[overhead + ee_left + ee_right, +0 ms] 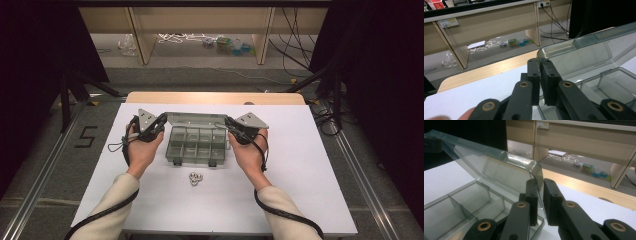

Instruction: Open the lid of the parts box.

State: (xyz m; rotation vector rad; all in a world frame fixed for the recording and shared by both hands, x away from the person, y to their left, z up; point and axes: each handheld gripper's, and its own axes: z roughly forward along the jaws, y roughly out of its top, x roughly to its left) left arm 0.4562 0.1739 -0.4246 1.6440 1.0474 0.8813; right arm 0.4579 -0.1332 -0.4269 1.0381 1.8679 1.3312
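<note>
Here, a translucent grey-green plastic compartment box [194, 145] sits at the middle of the white table [300, 165], its hinged lid [196, 119] raised at the 12 o'clock side. The tray is split by thin walls into small rectangular cells in rows, and the cells that can be seen hold nothing visible (the plastic is tinted, so very small contents would be hard to tell). Two dark latches hang on the box's 6 o'clock edge. Just off that edge, toward 6 o'clock, a small cluster of pale metal rings [195, 178] lies on the table, apart from the box.

The lid is clear and smoky with rounded corners and a raised rim; in the left gripper view it [584, 50] leans back over the cells [614, 82], and in the right gripper view it [499, 167] stands tilted above the tray [456, 205].

The left gripper [159, 123], at 9 o'clock of the box, pinches the lid's left corner, the plastic edge caught between the black pads [533, 75]. The right gripper [231, 125], at 3 o'clock, pinches the lid's right corner in the same way, the edge running down between its pads [532, 195]. Both pairs of jaws stand nearly together, with only the thin lid wall between them.
</note>
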